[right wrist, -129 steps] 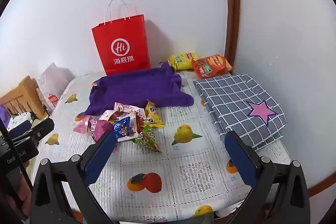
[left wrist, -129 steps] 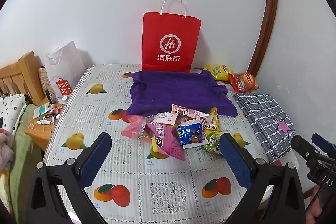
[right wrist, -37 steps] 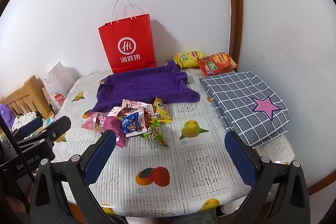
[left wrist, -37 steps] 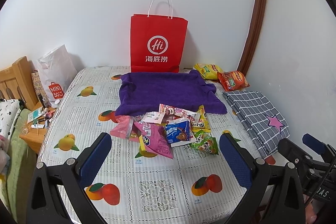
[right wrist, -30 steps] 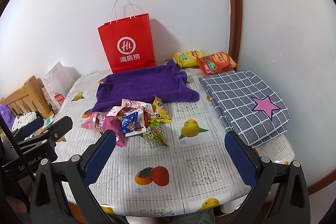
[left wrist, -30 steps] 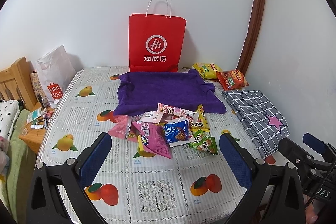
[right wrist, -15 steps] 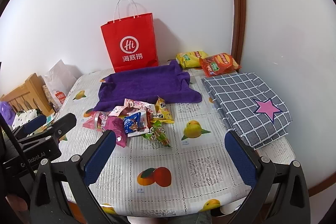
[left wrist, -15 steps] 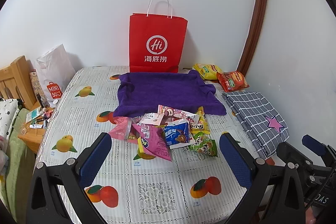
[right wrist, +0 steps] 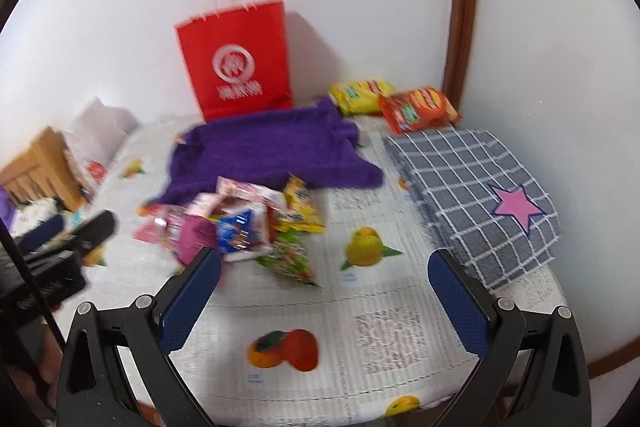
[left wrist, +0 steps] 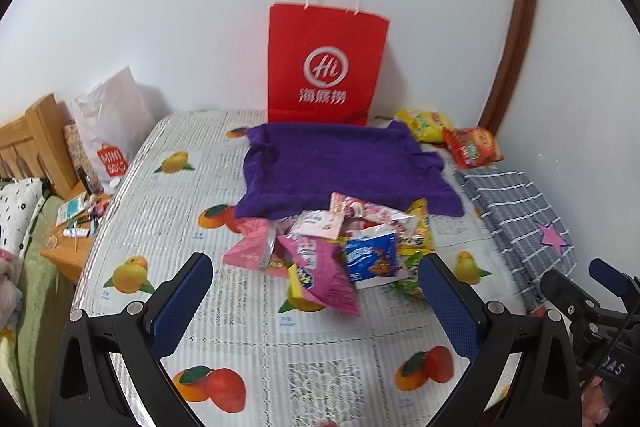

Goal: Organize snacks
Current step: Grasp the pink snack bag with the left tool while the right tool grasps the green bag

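A pile of snack packets (left wrist: pixel 340 247) lies mid-table on the fruit-print cloth, also in the right wrist view (right wrist: pixel 248 223): a pink bag (left wrist: pixel 324 279), a blue cookie pack (left wrist: pixel 370 255), a green packet (right wrist: pixel 290 261). A purple towel (left wrist: pixel 344 167) lies spread behind the pile. A yellow chip bag (left wrist: pixel 426 123) and a red chip bag (left wrist: pixel 472 147) lie at the far right corner. My left gripper (left wrist: pixel 316 267) is open and empty, just short of the pile. My right gripper (right wrist: pixel 326 263) is open and empty, near the green packet.
A red paper bag (left wrist: pixel 326 67) stands against the wall behind the towel. A folded grey checked cloth with a pink star (right wrist: pixel 480 195) lies at the right edge. A white shopping bag (left wrist: pixel 112 123) and a wooden bedside stand (left wrist: pixel 68 239) are left of the table.
Both grippers have moved forward toward the snack pile, which looks larger now. The right view has swung and blurred. Both stay open.
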Demonstrator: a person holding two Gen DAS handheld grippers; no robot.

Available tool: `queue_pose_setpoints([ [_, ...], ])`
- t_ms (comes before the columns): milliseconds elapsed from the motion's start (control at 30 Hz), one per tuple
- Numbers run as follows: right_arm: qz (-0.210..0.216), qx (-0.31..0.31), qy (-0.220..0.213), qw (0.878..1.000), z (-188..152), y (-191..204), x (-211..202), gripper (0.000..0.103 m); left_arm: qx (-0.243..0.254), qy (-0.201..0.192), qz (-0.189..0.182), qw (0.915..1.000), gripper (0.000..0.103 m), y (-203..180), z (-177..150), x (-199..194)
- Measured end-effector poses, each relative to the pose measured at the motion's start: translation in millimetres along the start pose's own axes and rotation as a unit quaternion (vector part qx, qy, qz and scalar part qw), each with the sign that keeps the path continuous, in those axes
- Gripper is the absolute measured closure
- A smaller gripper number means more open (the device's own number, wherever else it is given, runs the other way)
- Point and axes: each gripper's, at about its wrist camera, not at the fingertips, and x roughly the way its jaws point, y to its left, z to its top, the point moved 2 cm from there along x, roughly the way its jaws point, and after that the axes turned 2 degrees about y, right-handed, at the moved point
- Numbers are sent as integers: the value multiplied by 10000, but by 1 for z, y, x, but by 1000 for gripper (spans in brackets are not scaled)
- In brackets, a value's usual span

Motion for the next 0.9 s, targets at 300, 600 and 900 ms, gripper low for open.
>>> queue_pose_setpoints([
  [300,546,-59,425,9976,-5,-2,55,1,-315,388,86,9987,0,28,-8,49],
  [600,758,-254,872,9930,-17,17,113,11,-652,738,150,9950,3,51,-25,92],
  [900,970,-434,896,9903,-18,31,150,24,-525,866,121,9948,3,49,-24,117],
])
